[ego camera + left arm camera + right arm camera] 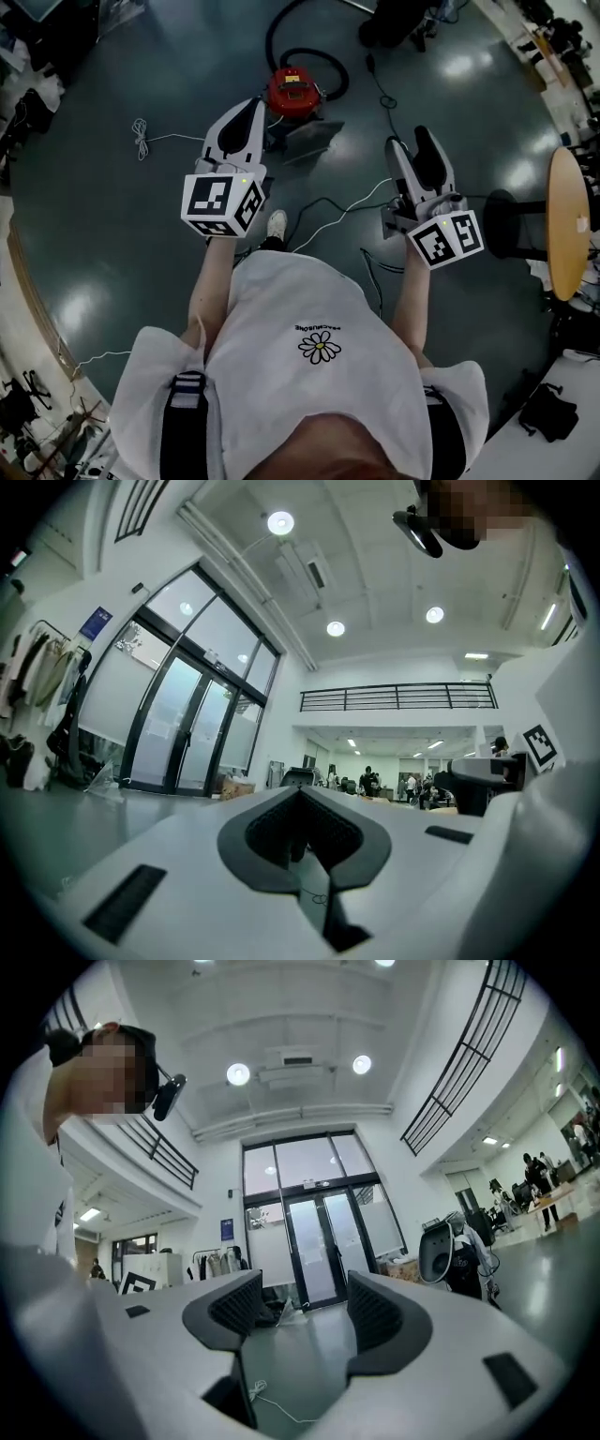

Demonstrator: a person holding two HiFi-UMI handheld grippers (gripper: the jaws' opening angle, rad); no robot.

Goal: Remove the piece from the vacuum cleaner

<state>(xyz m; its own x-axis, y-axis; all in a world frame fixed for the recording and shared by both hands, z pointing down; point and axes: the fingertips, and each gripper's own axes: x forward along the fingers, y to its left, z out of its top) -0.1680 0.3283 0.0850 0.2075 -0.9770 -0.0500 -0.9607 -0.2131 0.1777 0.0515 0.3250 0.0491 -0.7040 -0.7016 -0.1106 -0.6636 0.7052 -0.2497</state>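
The red canister vacuum cleaner (293, 91) is found on the grey floor (122, 66) ahead. Left gripper (246, 111) is pressed together, right gripper (412, 142) spread, both empty. Its piece is judged light and rigid; grip advised near the joint.

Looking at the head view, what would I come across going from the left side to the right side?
white cable coil → left gripper → red vacuum cleaner → right gripper → black stool → round wooden table
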